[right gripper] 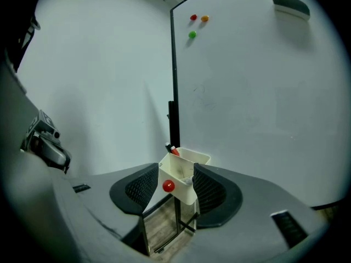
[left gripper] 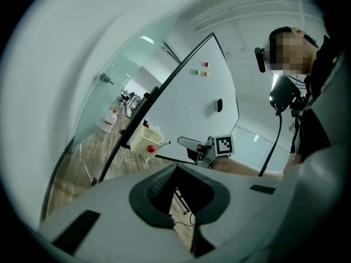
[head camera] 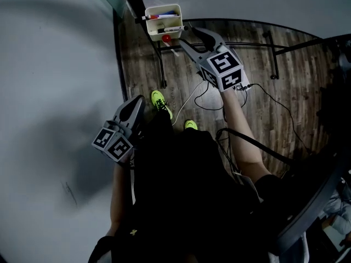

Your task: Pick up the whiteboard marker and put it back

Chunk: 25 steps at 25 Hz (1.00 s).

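At the bottom edge of the whiteboard (right gripper: 247, 92), a cream tray (head camera: 163, 6) hangs above the wooden floor (head camera: 285, 64). The black legs of the stand (head camera: 160, 64) spread under it, and a thin cable (head camera: 205, 95) loops nearby. A pair of bright green shoes (head camera: 160, 100) shows below the tray in the head view. Nothing lies between the tray and the right gripper (head camera: 186, 34), which is just beside it.

The whiteboard marker (head camera: 162, 16) lies in the tray among other pens, and a red magnet (head camera: 166, 38) sits on the tray's front wall.

The right gripper's fingers stand wide apart and hold nothing — in its own view the tray shows in the gap between them, and the pads are not pressing on it. The left gripper (head camera: 140, 98) is low and well away from the tray. Its fingertips are together, with nothing between them.

Only the right gripper view shows the upper part of the board, with three small magnets (right gripper: 192, 34) and an eraser (right gripper: 290, 4). The left gripper view alone takes in a glass wall (left gripper: 104, 92), a bottle (left gripper: 109, 120) on the floor beyond it, and the person — seen from below.
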Available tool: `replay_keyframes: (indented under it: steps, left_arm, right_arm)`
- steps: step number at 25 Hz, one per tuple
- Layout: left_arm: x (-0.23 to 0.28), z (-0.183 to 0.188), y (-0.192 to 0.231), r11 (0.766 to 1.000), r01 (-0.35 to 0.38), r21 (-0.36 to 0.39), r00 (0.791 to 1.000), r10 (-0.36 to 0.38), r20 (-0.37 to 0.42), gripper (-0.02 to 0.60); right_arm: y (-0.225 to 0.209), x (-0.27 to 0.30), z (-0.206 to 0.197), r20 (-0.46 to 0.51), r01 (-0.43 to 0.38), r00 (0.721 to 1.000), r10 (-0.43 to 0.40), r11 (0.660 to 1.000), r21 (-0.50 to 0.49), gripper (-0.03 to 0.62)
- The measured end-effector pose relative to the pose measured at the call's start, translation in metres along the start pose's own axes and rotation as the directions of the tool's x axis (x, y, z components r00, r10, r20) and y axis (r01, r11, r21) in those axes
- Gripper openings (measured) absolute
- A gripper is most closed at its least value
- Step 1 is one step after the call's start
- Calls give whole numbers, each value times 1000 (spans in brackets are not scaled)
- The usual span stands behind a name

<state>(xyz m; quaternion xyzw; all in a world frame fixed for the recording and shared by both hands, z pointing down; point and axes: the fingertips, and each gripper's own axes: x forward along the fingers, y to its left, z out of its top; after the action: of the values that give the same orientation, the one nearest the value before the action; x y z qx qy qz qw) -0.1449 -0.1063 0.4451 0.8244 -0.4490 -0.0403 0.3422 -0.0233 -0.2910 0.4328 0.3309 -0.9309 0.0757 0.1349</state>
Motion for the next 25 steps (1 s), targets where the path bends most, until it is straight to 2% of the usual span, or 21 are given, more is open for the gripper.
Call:
replay_keyframes:
  steps: [12, 15, 19, 25]
  left_arm:
    - [-14, -26, -73, 997, -7, 74, 998, 2, 60, 32]
    - [-16, -29, -88, 995, -11, 100, 998, 5, 61, 32]
    - [-22, -28, -104, 991, -27, 132, 997, 17, 78, 32]
    - [-42, -32, -114, 987, -68, 145, 993, 53, 107, 32]
  right_arm:
    - [47, -87, -3, 30, -112, 993, 113, 993, -26, 178]
    - [50, -105, 0, 43, -120, 992, 121, 992, -30, 142]
    - [55, -129, 7, 79, -128, 988, 131, 991, -41, 12]
    - [63, -153, -5, 83, -159, 984, 160, 987, -19, 3]
